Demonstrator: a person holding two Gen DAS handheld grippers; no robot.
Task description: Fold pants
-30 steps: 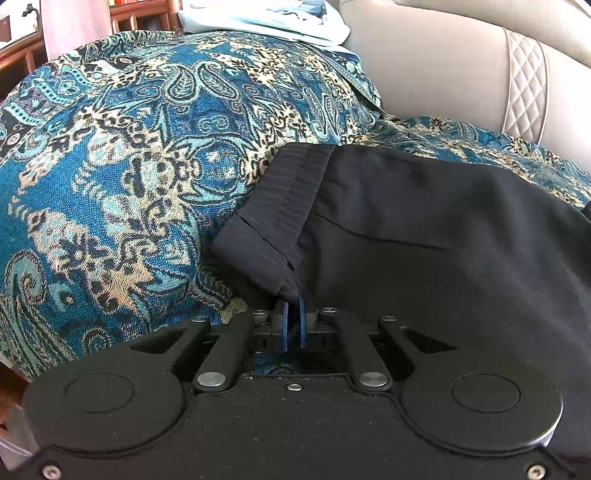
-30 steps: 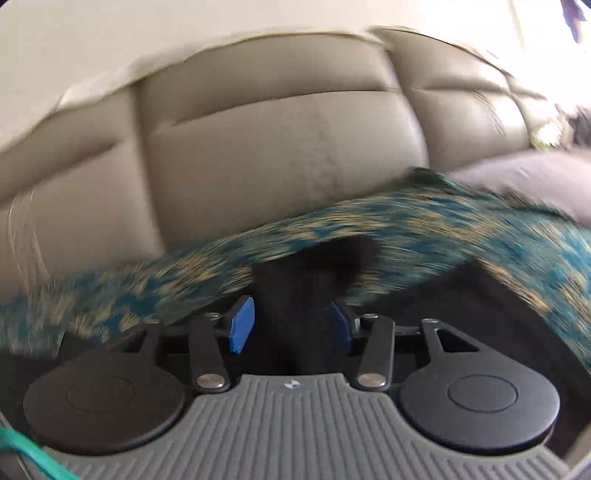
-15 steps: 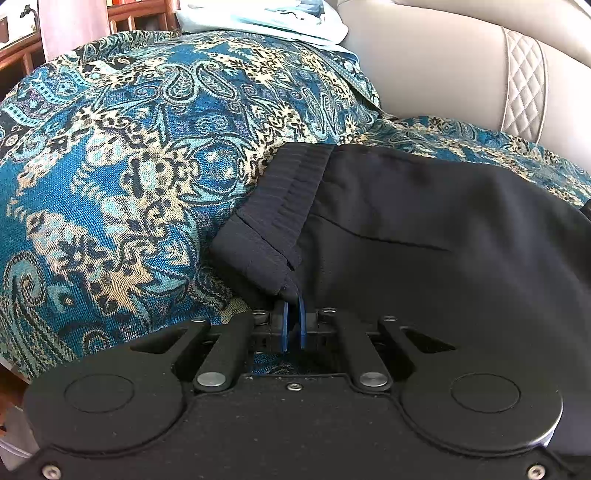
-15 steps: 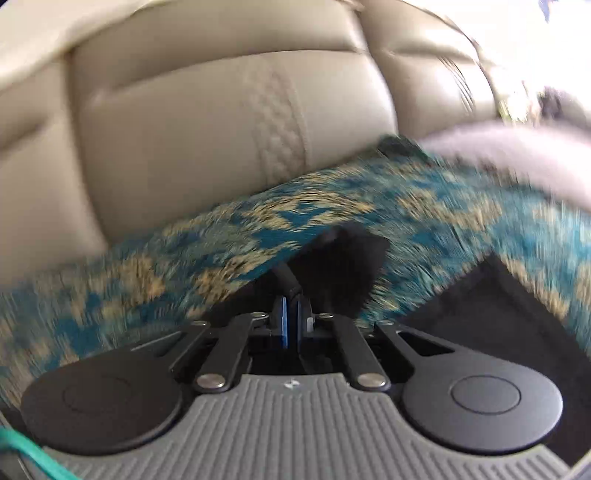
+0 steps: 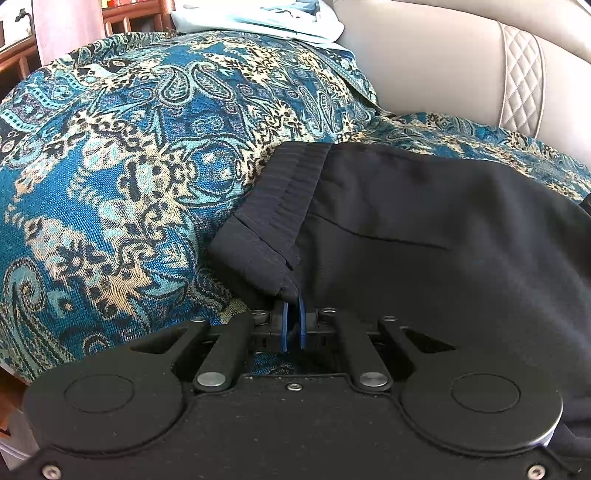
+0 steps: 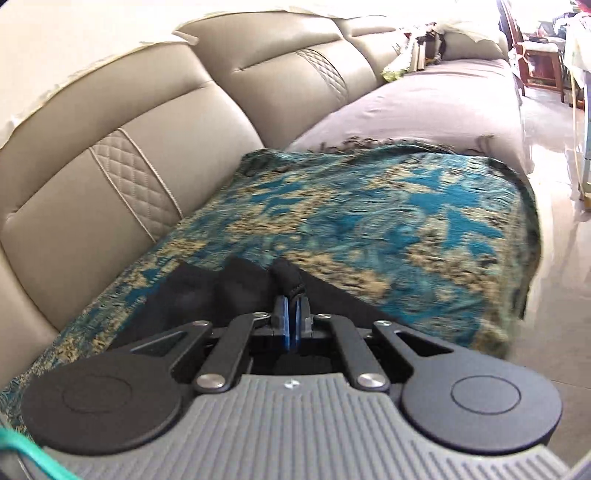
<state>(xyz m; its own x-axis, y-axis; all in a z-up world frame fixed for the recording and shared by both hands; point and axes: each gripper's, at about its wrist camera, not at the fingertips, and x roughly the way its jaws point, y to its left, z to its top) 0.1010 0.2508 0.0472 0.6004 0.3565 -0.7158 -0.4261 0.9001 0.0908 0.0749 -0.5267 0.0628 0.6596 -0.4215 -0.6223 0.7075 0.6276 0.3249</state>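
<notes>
Right gripper [image 6: 291, 314]: has just clamped the pants [image 5: 424, 240] hem, ready to fold.
Left gripper [image 5: 292, 314]: still pinching the waistband corner.

We see a blue, teal and cream paisley throw [image 5: 140, 177] draped over the seat of a beige leather sofa [image 6: 122, 147], whose backrest cushions carry narrow diamond-quilted strips [image 5: 522, 77]. Beyond the fringed far edge of the throw, in the right wrist view, we note a plain grey cover [image 6: 424, 99] running along the remaining seat, a pale tiled floor [image 6: 554, 177] beside the sofa, and a wooden chair [image 6: 535, 55] at the far end. In the left wrist view we find light blue folded cloth [image 5: 258, 18] lying past the throw, with wooden furniture [image 5: 129, 18] behind it.
</notes>
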